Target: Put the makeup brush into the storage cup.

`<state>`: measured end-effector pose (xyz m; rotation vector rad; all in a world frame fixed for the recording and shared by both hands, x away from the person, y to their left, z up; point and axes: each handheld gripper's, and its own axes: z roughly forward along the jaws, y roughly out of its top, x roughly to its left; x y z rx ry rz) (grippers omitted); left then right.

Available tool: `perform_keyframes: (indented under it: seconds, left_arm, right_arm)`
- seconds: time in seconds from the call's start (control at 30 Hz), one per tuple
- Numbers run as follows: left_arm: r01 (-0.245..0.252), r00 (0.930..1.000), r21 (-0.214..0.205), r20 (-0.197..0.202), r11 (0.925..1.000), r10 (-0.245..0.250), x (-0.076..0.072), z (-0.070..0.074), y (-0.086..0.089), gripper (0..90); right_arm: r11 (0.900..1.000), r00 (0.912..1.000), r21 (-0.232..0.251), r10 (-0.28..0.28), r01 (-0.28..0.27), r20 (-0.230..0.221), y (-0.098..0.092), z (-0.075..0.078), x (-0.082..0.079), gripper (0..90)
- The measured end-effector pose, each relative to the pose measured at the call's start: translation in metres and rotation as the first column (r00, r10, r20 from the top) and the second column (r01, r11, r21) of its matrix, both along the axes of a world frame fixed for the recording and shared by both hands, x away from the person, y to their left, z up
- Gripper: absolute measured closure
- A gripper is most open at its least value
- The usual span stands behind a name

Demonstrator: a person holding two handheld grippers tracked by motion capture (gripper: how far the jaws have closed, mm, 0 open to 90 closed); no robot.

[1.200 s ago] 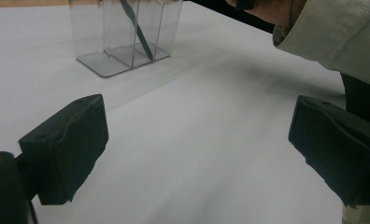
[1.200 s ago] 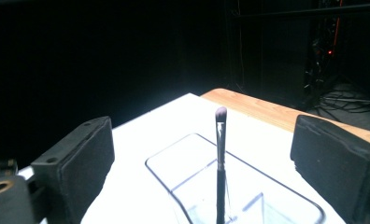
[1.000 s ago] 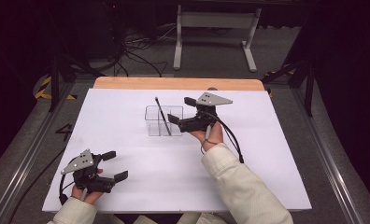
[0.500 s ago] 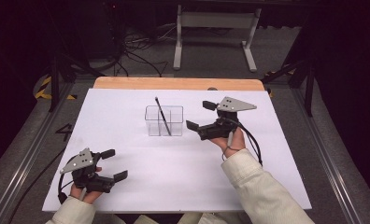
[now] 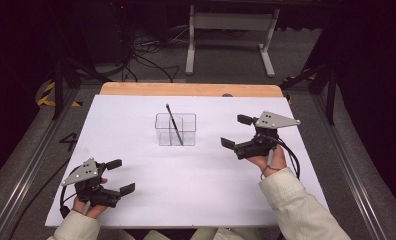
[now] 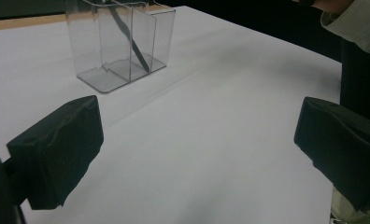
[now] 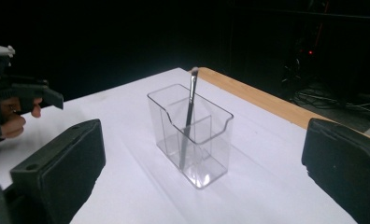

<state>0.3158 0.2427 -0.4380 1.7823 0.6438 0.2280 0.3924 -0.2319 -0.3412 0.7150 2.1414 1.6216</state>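
1. A clear plastic holder (image 5: 175, 129) stands at the centre of the high view, on a white table (image 5: 196, 190).
2. A thin dark stick (image 5: 174, 123) leans inside the holder — its top juts above the rim.
3. At lower left of the frame, the left gripper (image 5: 121, 177) sits with jaws spread wide, holding nothing.
4. At centre right, the right gripper (image 5: 235, 131) — jaws likewise apart and empty — points toward the holder, well apart from it.

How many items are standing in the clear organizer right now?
1: a dark slim brush leans inside the clear organizer at mid-table. Its other compartments look empty through the transparent walls.
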Motion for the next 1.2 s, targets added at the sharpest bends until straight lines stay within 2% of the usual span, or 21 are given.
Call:
perform_keyframes:
  seconds: [0.07, 0.33, 0.4, 0.53, 0.77, 0.83, 0.93, 1.2]
  left_arm:
    - [0.008, 1.0, 0.009, 0.004, 0.9999, -0.008, 0.0, 0.001, 0.002, 2.2]
    - [0.01, 1.0, -0.004, -0.001, 0.9999, -0.01, -0.002, 0.002, 0.009, 2.3]
    - [0.012, 0.9999, -0.001, -0.001, 0.9999, -0.012, -0.002, 0.002, 0.009, 2.4]
    - [0.022, 0.9998, 0.004, 0.002, 0.9997, -0.022, -0.004, 0.002, 0.008, 2.4]
    - [0.03, 0.9996, 0.003, 0.0, 0.9996, -0.03, -0.006, 0.0, 0.007, 2.4]
    - [0.033, 0.9994, 0.002, -0.003, 0.9994, -0.033, -0.006, -0.001, 0.007, 2.4]
    - [0.033, 0.9994, 0.0, -0.004, 0.9995, -0.033, -0.006, -0.001, 0.007, 2.4]
    - [0.03, 0.9995, -0.002, -0.006, 0.9996, -0.03, -0.004, -0.005, 0.007, 2.5]
  right_arm:
    - [1.0, 1.0, -0.003, -0.004, 0.004, -0.001, -0.008, -0.002, -0.003, 0.1]
    - [0.9997, 0.9999, -0.023, 0.012, -0.012, -0.007, -0.031, -0.01, -0.017, 0.0]
    - [0.9989, 0.9995, -0.042, 0.019, -0.02, -0.027, -0.035, -0.013, -0.02, 0.0]
    - [0.9991, 0.9996, -0.037, 0.021, -0.021, -0.018, -0.044, -0.021, -0.026, 0.0]
    - [0.999, 0.9995, -0.04, 0.019, -0.02, -0.026, -0.058, -0.038, -0.038, 0.0]
    - [0.9987, 0.9988, -0.049, 0.008, -0.011, -0.048, -0.061, -0.045, -0.04, 0.0]
    - [0.9989, 0.9982, -0.046, 0.0, -0.003, -0.06, -0.065, -0.051, -0.042, 0.0]
    - [0.999, 0.9984, -0.036, -0.028, 0.026, -0.049, -0.071, -0.08, -0.051, 0.0]
